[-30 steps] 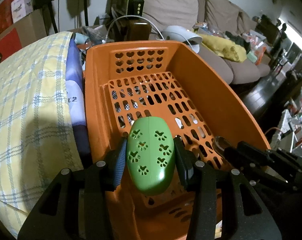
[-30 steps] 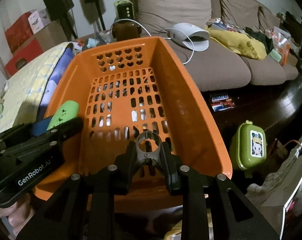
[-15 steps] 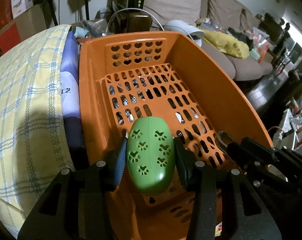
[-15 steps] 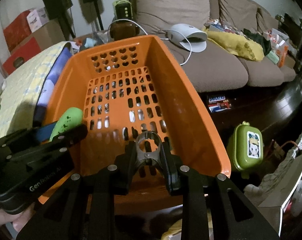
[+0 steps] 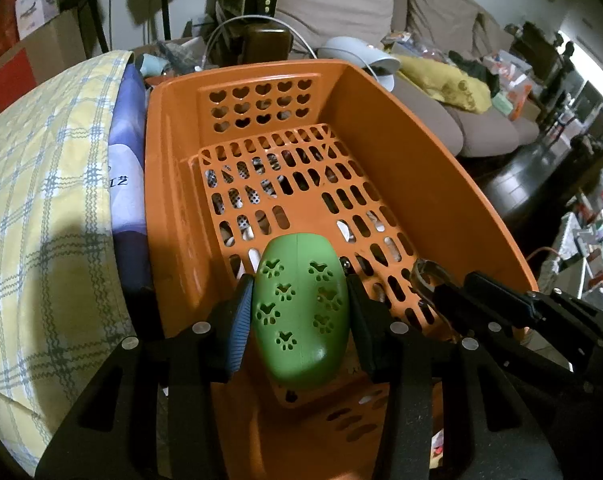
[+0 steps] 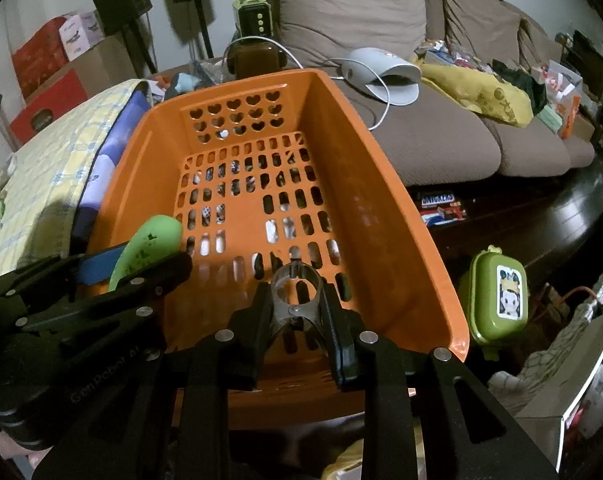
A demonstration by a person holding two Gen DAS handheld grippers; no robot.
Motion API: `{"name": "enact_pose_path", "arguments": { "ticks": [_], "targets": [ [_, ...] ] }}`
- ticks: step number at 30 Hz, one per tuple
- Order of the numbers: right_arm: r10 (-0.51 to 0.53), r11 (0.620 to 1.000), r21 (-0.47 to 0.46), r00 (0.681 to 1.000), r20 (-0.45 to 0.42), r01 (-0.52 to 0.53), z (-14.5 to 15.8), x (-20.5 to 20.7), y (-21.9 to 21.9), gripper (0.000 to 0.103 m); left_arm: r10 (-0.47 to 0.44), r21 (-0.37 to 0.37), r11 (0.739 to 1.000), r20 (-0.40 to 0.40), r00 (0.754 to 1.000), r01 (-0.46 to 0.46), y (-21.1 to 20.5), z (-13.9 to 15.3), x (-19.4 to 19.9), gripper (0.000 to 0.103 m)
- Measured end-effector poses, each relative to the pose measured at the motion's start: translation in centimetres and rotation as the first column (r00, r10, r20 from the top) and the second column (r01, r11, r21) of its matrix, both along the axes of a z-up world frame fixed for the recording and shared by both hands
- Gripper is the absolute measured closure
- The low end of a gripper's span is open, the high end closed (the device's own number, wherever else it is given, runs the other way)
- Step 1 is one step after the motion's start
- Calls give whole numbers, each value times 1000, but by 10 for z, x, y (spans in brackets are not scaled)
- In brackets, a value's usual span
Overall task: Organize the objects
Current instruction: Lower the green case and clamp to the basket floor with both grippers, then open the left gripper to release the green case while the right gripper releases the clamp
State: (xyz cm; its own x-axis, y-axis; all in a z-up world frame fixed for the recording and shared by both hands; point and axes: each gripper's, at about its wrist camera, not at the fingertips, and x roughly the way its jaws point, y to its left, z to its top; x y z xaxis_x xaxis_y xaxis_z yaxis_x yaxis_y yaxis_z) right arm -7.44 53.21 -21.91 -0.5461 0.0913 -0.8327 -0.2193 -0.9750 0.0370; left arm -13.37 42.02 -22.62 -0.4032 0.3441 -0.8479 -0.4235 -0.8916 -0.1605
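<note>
An orange slotted basket (image 5: 401,152) (image 6: 357,184) lies in front of both grippers. My left gripper (image 5: 299,304) is shut on a green oval case with paw-print holes (image 5: 301,304), held over the basket's near end; the case also shows in the right wrist view (image 6: 149,246). My right gripper (image 6: 297,312) is shut on a small dark clip with a ring end (image 6: 295,292), held over the basket's near right part; the clip also shows in the left wrist view (image 5: 427,276).
A yellow plaid blanket (image 5: 41,200) over a blue cushion (image 5: 127,168) lies left of the basket. A brown sofa (image 6: 429,136) with clutter stands behind. A green lunch box (image 6: 501,292) sits on the dark floor at right. Speakers and boxes stand at the back left.
Both grippers have moved slightly forward over the basket, still holding the green case and the clip. The basket has not moved.
</note>
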Motion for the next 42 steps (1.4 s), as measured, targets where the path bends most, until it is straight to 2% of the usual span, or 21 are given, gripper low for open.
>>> {"name": "enact_pose_path", "arguments": {
  "ticks": [15, 30, 42],
  "targets": [
    [-23, 1000, -5, 1000, 17, 23, -3, -1, 5, 78, 25, -31, 999, 43, 999, -24, 1, -6, -3, 61],
    [-17, 1000, -5, 999, 30, 17, -5, -2, 4, 78, 20, -17, 1000, 36, 999, -19, 2, -8, -5, 61],
    [-17, 1000, -5, 999, 29, 17, -5, -1, 4, 78, 16, -6, 1000, 63, 998, -15, 3, -8, -6, 61]
  ]
}}
